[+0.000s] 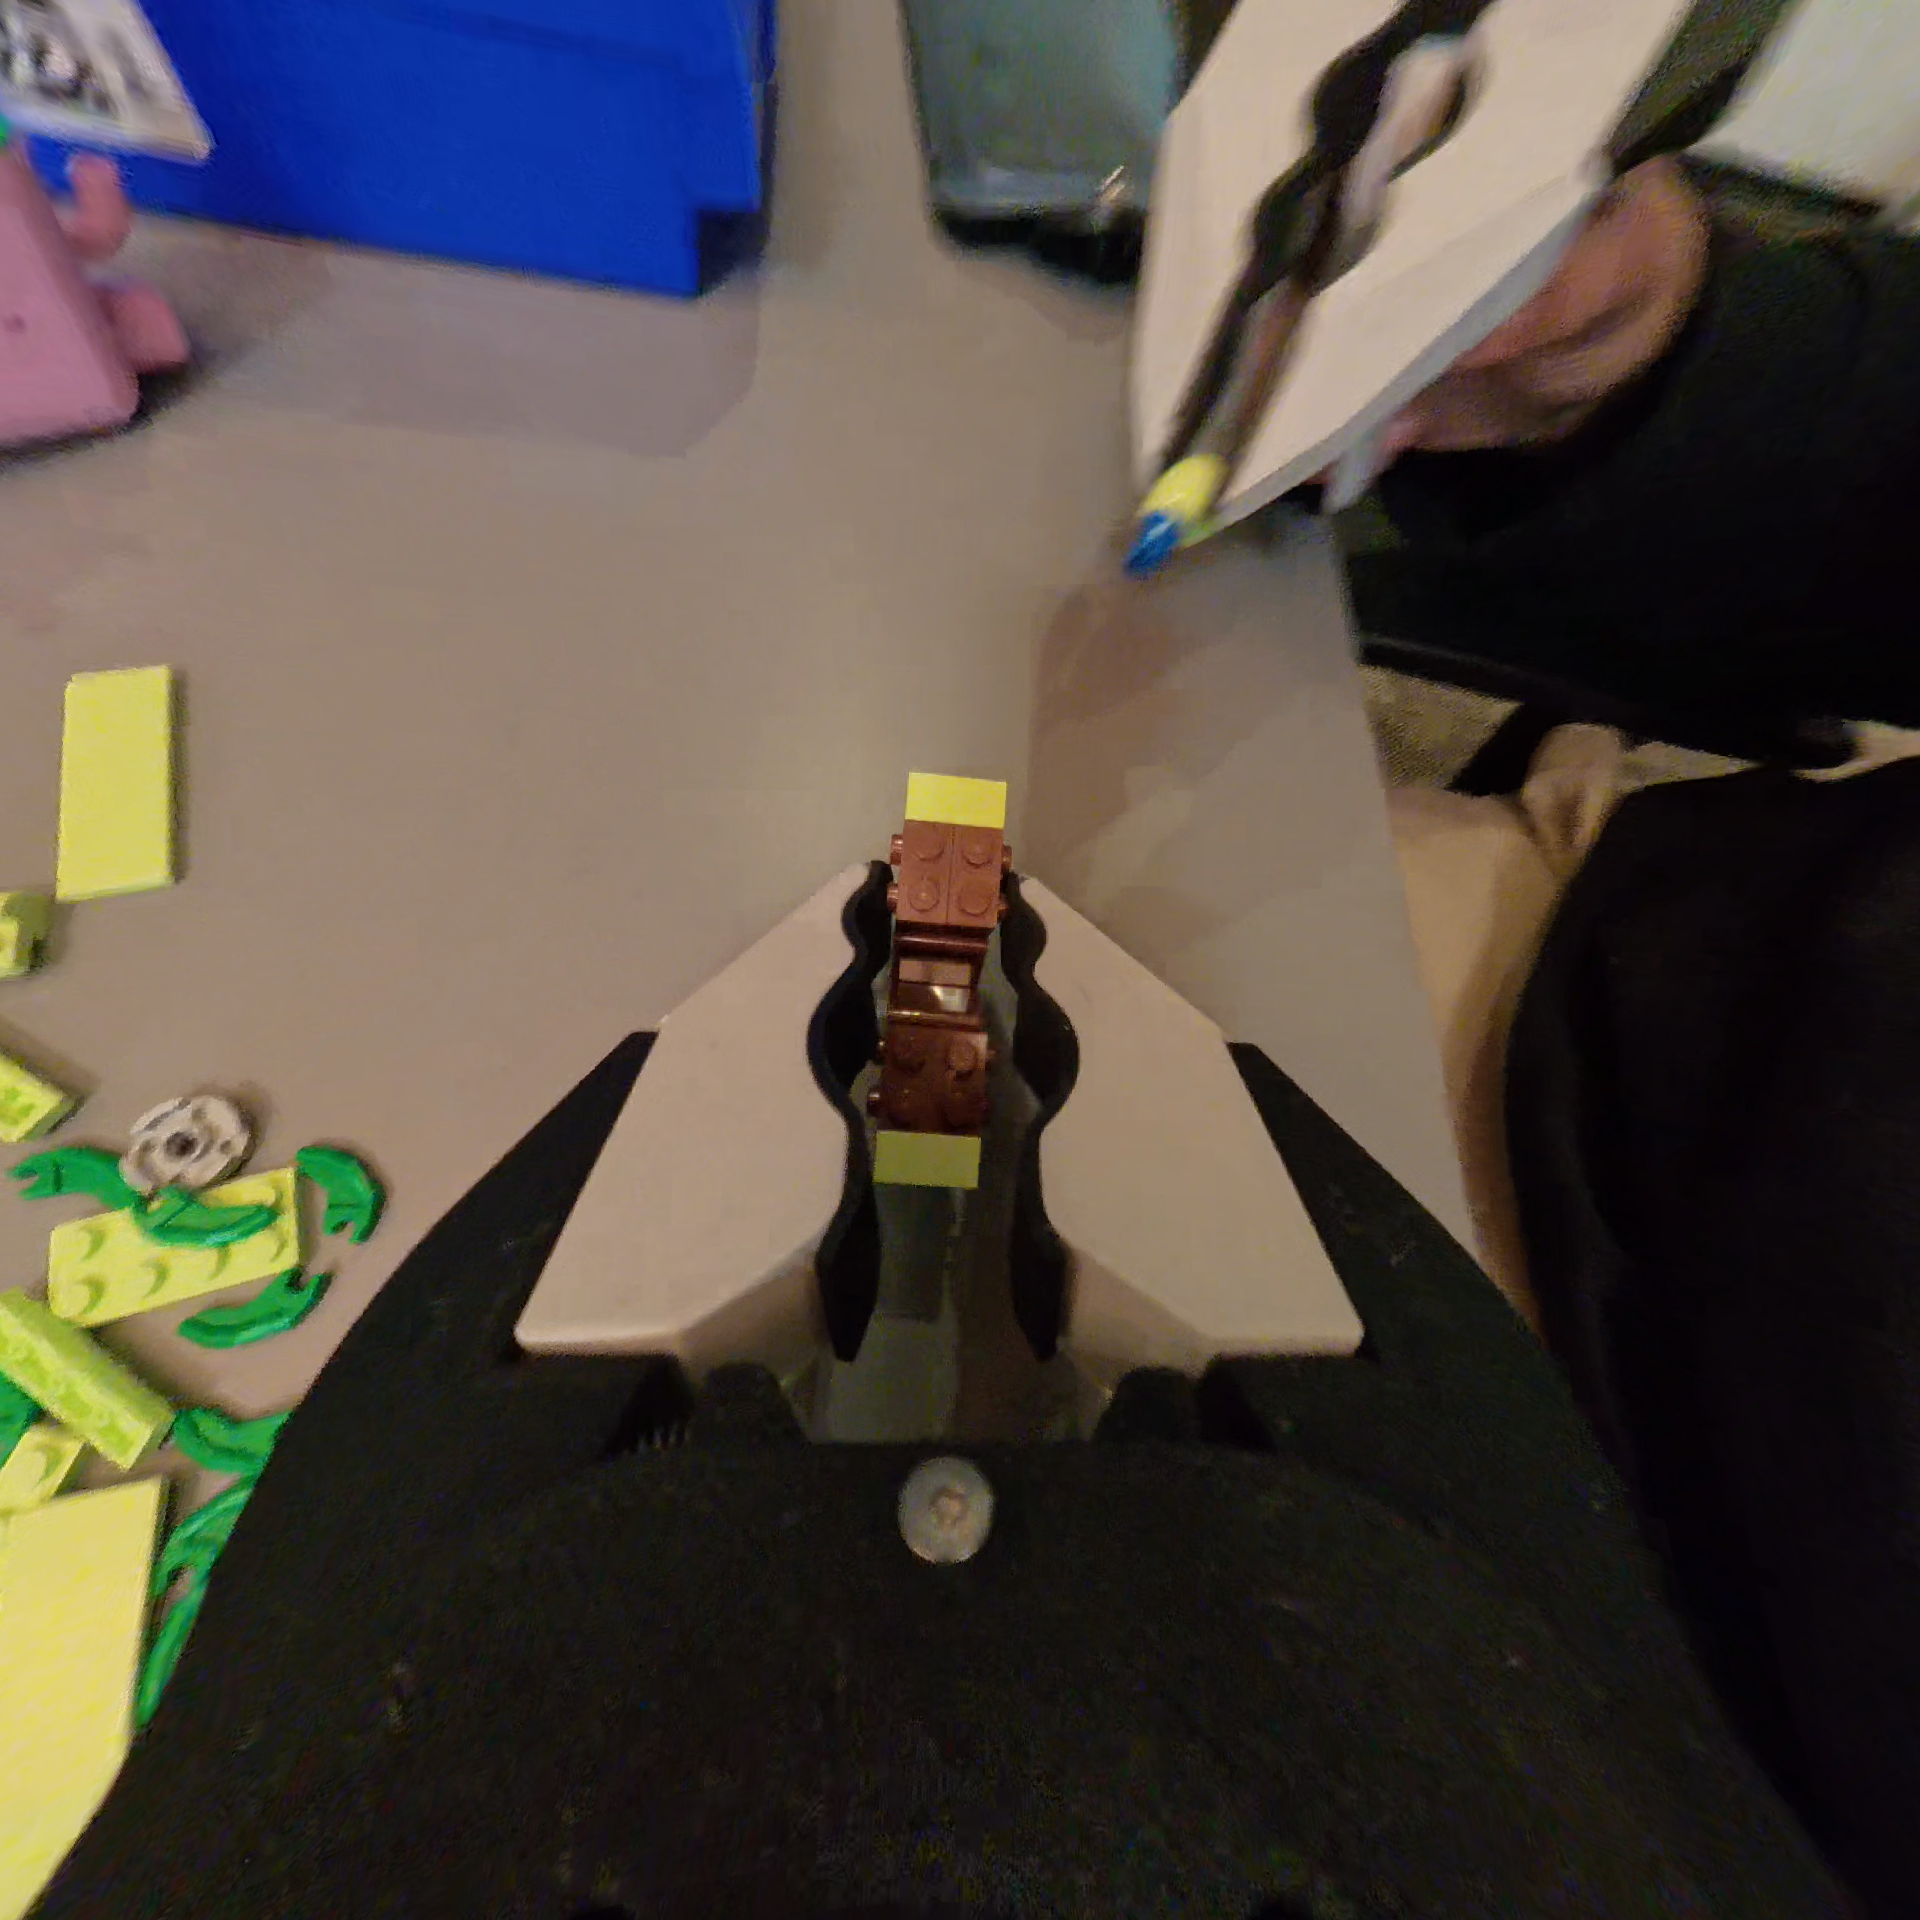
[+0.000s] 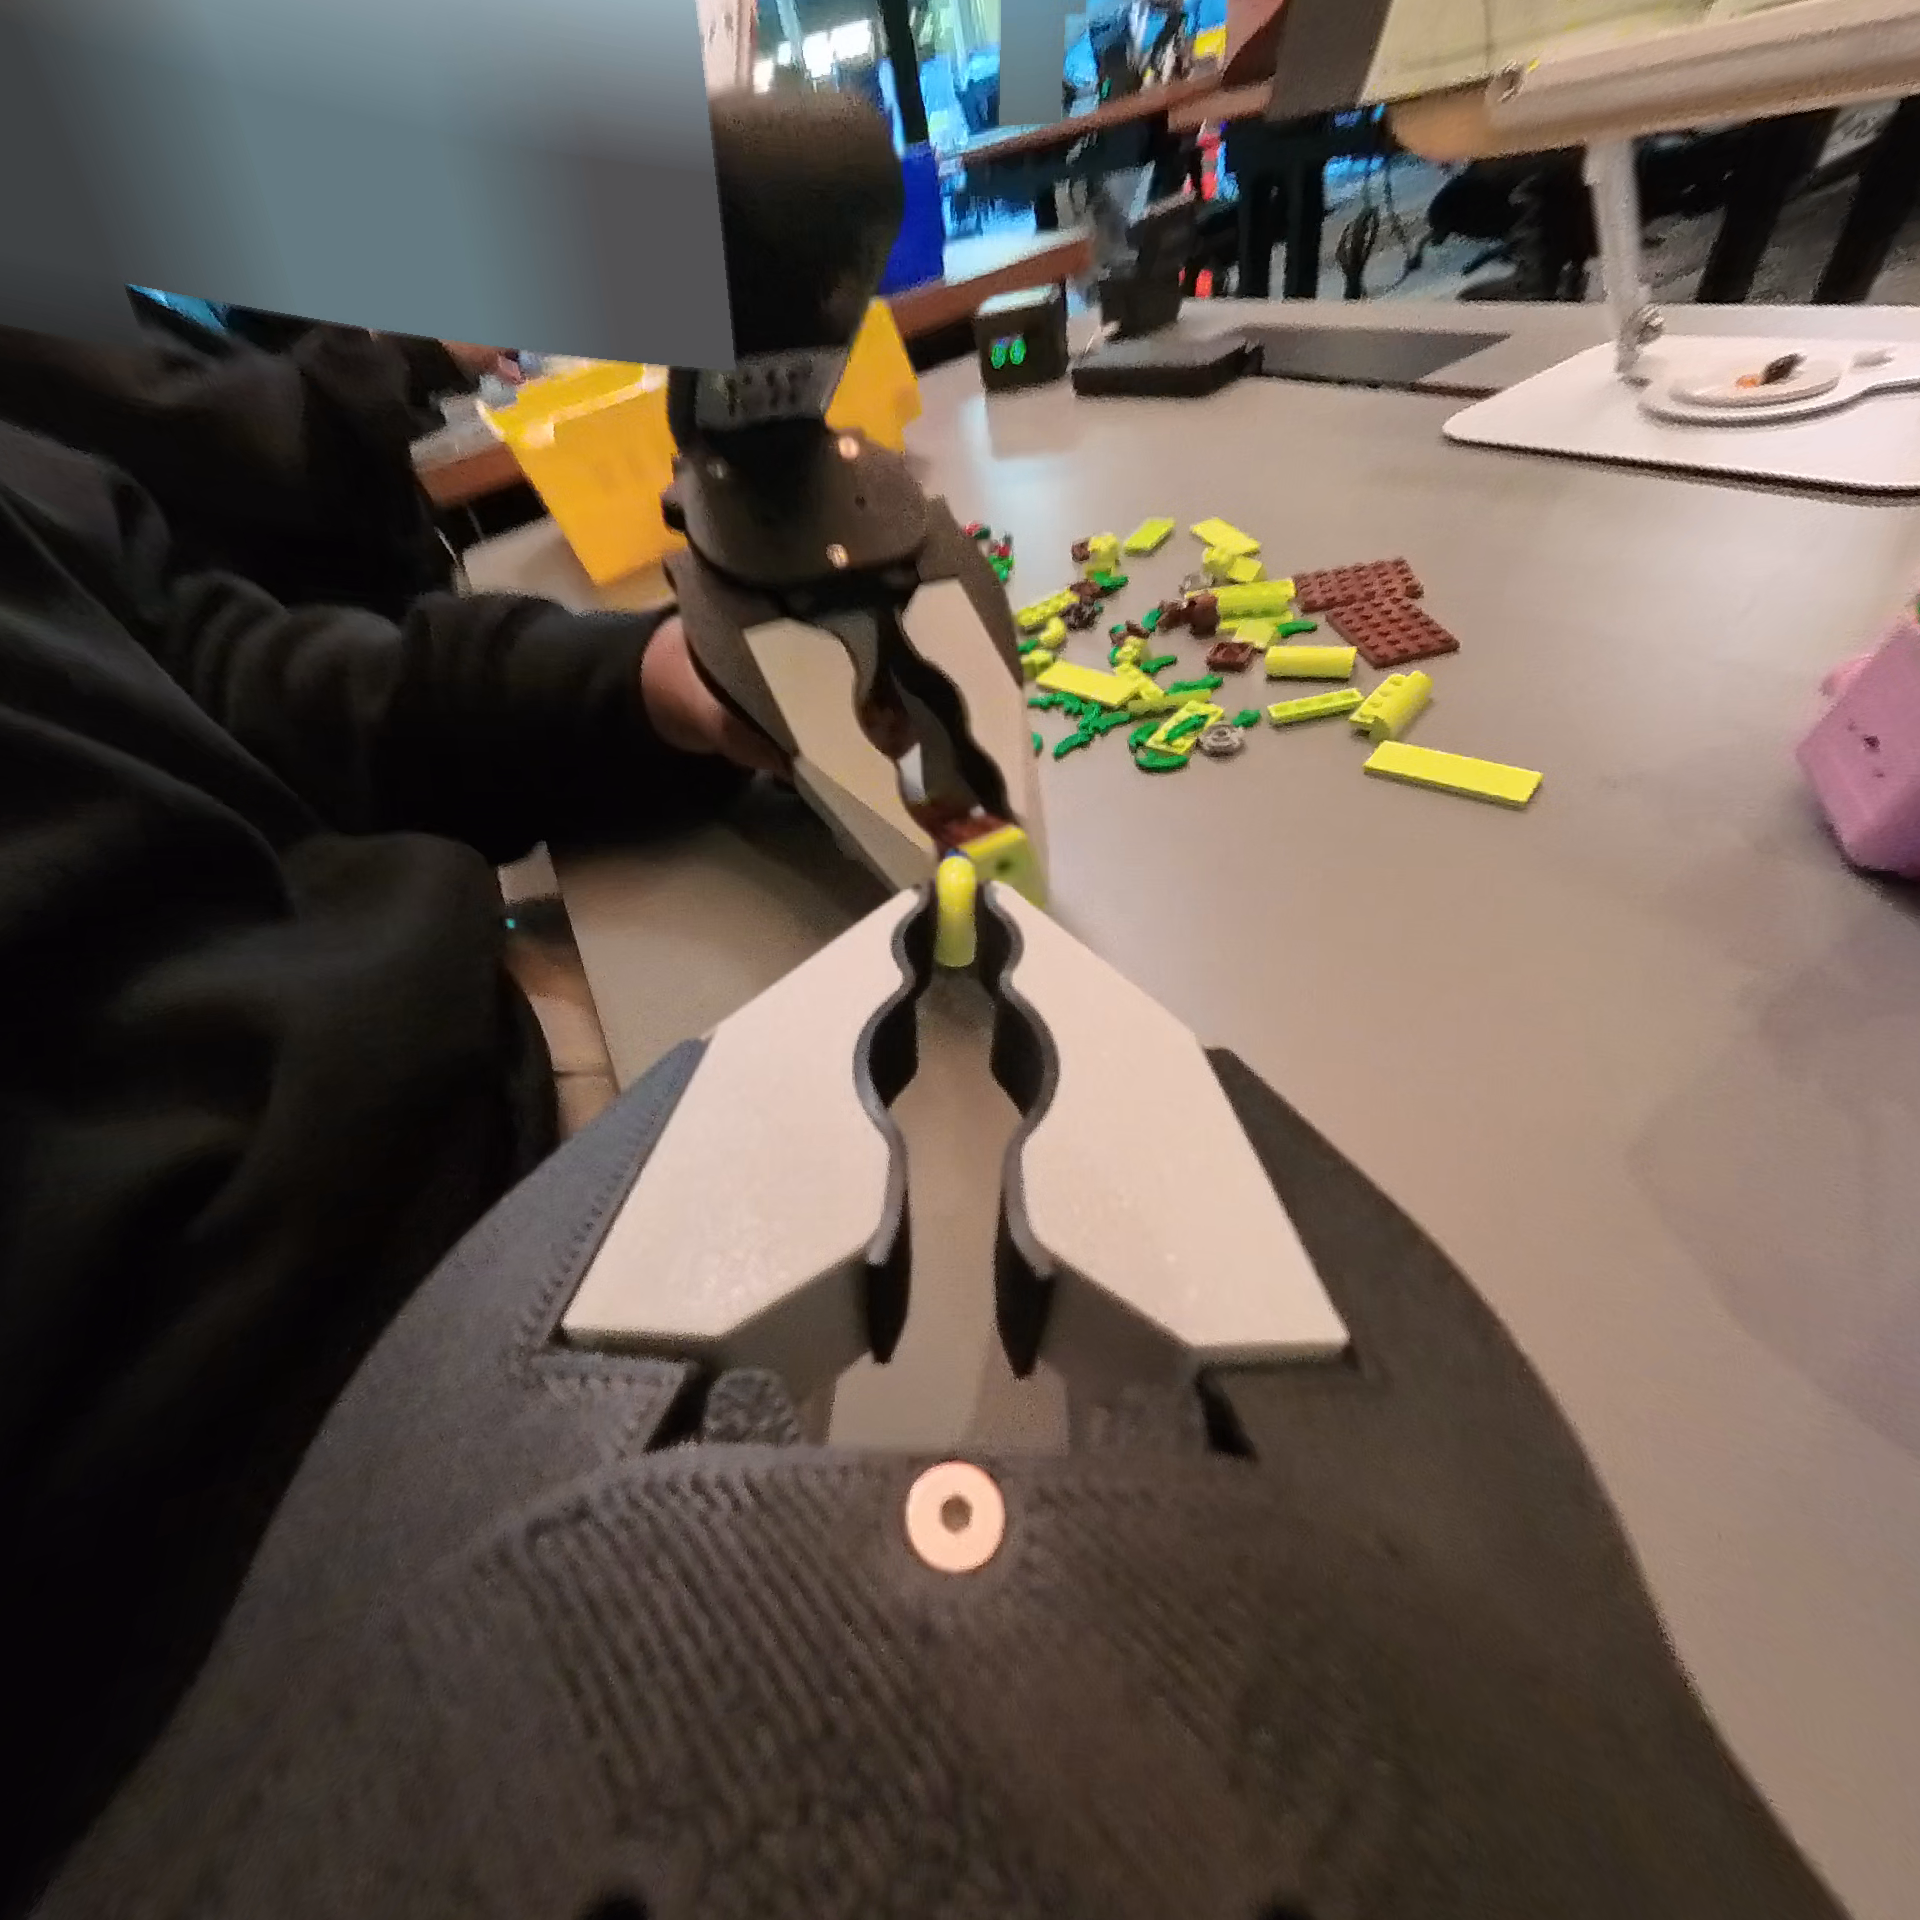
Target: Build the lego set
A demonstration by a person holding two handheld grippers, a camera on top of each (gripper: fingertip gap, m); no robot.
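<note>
Fingers (image 1: 831,997) tight around brown assembly (image 1: 940,977)

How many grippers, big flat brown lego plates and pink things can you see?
Grippers: 2, the left gripper shut on a brown-and-yellow lego assembly and the right gripper shut on a small yellow lego piece
Big brown plates: 2
Pink object: 1
Total: 5

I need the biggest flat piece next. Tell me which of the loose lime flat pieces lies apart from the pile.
The long smooth lime tile at the pile's near right edge. It lies alone on the grey table, touching nothing; the other lime pieces sit mixed with green leaves.
</note>
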